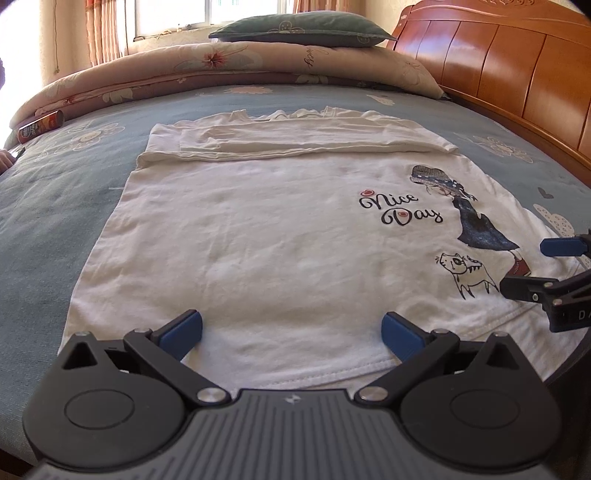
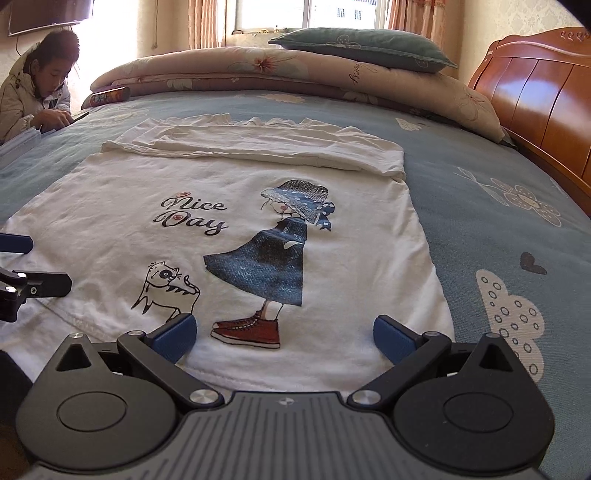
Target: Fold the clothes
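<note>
A white T-shirt (image 1: 258,229) printed with "Nice Day", a girl and a cat lies flat on the blue bedspread, and its far end with the sleeves is folded over toward me. My left gripper (image 1: 291,334) hovers open over the near hem, left of the print. In the right wrist view the same T-shirt (image 2: 332,206) fills the middle, and my right gripper (image 2: 284,338) is open over the hem by the printed red shoes. Each gripper shows at the edge of the other's view: the right gripper (image 1: 539,267) and the left gripper (image 2: 40,264), both open.
The bed (image 1: 55,206) has a rolled floral quilt (image 1: 229,70) and a green pillow (image 1: 303,31) at its far side. A wooden headboard (image 1: 517,70) runs along the right. A snack can (image 2: 110,96) lies at far left. A person (image 2: 37,85) sits beside the bed's left edge.
</note>
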The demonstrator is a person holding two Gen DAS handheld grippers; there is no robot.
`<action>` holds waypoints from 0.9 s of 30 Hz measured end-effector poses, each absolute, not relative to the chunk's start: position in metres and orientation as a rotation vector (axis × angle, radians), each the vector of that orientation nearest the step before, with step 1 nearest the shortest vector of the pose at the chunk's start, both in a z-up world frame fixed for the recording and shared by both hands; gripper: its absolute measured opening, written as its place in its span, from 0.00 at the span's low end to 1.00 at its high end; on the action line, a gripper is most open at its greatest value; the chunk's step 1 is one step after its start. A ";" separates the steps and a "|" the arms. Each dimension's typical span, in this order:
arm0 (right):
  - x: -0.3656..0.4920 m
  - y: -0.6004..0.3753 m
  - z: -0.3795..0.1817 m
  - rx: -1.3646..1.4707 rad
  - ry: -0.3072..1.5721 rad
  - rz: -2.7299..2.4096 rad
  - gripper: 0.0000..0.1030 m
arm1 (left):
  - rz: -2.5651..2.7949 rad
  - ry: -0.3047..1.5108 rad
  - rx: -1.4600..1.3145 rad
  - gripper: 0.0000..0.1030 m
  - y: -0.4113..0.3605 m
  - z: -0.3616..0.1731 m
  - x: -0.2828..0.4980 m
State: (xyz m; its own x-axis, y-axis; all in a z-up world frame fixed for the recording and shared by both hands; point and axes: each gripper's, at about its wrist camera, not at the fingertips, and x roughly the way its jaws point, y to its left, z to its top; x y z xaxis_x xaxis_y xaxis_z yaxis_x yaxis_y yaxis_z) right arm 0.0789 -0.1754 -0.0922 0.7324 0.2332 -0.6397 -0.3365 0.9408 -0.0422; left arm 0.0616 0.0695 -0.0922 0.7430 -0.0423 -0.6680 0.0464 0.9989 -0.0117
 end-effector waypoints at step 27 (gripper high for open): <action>0.053 -0.178 -0.111 -0.062 0.522 0.203 1.00 | -0.059 0.692 0.009 1.00 0.073 -0.095 0.051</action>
